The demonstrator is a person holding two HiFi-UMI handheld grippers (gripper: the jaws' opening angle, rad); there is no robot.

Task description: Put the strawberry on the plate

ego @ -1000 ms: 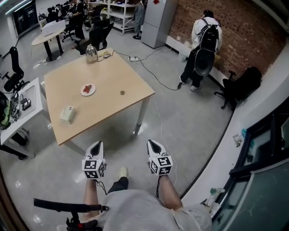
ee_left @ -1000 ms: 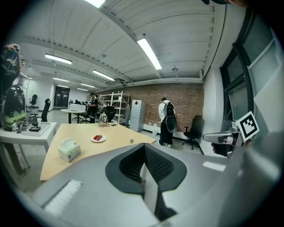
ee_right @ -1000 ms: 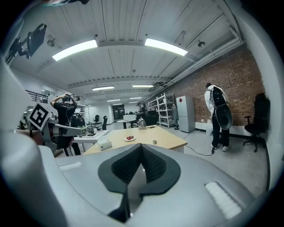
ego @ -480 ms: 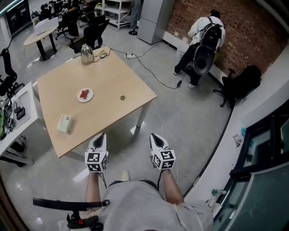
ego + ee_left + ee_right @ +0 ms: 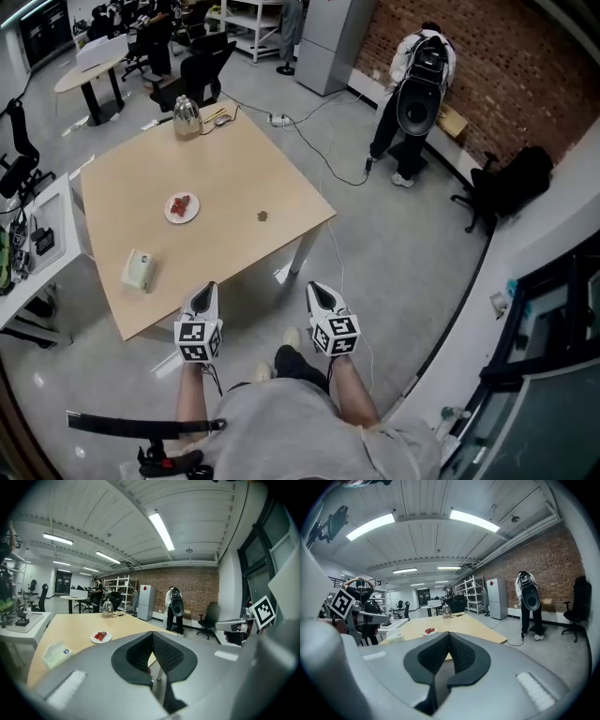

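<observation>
**My two grippers closed and empty, short of the table (image 5: 234, 159)**
I hold my left gripper (image 5: 203, 290) and right gripper (image 5: 314, 290) with jaws pressed together on nothing. The strawberry (image 5: 181, 203) lies on the white plate (image 5: 193, 217) at eleven o'clock, well apart from both.

Glossy grey floor (image 5: 403, 262), red brick wall (image 5: 525, 66) far right, square pale wooden table (image 5: 234, 169) left, black office chair (image 5: 511, 183) against the wall, long white ceiling strip lights (image 5: 161, 524).

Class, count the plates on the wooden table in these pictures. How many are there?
1. The plate lies left of the middle of the table in the head view, with red fruit on it. None seems hidden.
</observation>
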